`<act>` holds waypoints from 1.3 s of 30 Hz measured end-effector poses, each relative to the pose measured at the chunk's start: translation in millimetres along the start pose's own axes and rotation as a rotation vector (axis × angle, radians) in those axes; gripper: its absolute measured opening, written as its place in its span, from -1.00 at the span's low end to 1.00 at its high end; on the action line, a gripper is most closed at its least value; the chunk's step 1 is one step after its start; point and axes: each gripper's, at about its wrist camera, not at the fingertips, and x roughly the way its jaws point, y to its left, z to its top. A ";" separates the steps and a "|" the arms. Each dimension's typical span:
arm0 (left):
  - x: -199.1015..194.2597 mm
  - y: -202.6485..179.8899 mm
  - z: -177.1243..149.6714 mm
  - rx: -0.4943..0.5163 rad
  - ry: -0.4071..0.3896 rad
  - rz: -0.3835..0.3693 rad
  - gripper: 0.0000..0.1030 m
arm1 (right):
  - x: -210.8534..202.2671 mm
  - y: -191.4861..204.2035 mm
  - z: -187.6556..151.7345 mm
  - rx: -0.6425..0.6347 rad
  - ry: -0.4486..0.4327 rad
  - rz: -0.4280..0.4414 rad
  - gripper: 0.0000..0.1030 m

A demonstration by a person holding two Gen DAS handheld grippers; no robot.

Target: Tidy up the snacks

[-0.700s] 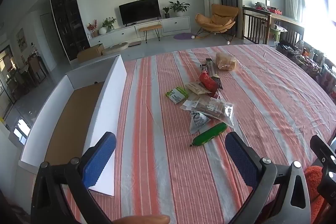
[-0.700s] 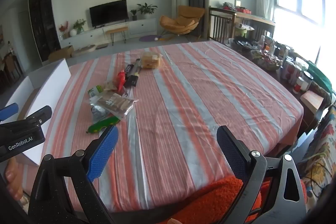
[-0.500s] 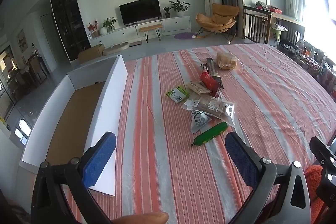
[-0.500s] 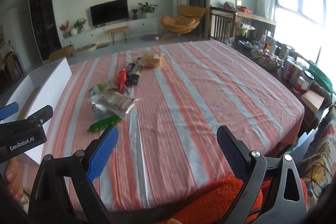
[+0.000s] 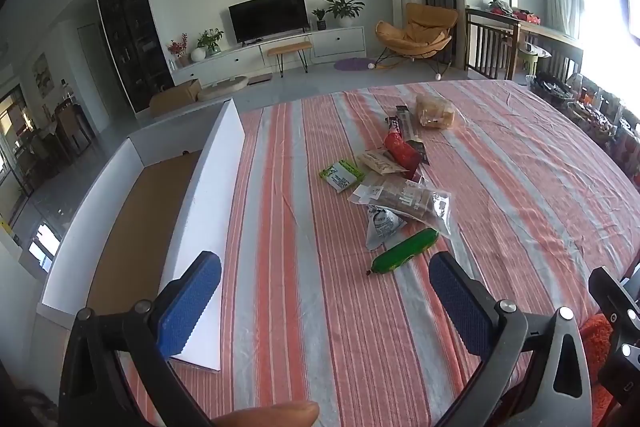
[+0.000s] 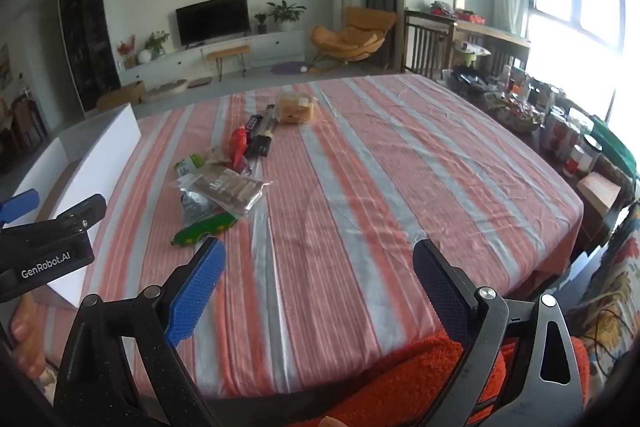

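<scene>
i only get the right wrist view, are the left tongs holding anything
Observer: No. The left tongs are open, with nothing between the pads.
Operator: cant see into the white box from here, whats in it
Observer: The left wrist view looks into the white box: only its brown floor shows, with no snacks on the visible part.
Operator: what sits closest to the left tongs
Observer: The green tube snack, lying on the cloth just ahead of them, untouched.

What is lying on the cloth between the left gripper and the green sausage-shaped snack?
Nothing: in the left wrist view only bare striped tablecloth lies between the open left gripper and the green sausage-shaped snack.
</scene>
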 end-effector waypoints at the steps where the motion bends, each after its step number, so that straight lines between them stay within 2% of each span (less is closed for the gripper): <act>1: 0.8 0.0 -0.3 0.000 0.002 0.000 1.00 | 0.0 -0.1 0.1 0.000 0.000 0.000 0.87; 23: 4.7 0.1 -1.5 0.005 0.025 -0.012 1.00 | 0.2 0.4 -0.1 0.002 0.001 -0.001 0.87; 27: 18.1 16.4 -0.2 -0.025 0.064 -0.075 1.00 | -0.1 0.2 -0.4 0.000 0.001 -0.001 0.87; 30: 39.4 27.2 -2.8 -0.023 0.124 -0.169 1.00 | 0.0 0.3 -0.6 0.002 0.002 -0.001 0.87; 33: 67.0 15.9 -7.5 0.058 0.206 -0.267 1.00 | 1.6 2.1 -3.3 0.007 0.010 0.004 0.87; 36: 98.1 -10.6 -8.0 0.156 0.247 -0.341 1.00 | 4.3 4.9 -6.9 0.004 0.023 0.013 0.87; 39: 138.1 -39.8 -5.9 0.230 0.278 -0.324 0.99 | 2.1 7.4 -9.8 -0.012 0.026 0.021 0.87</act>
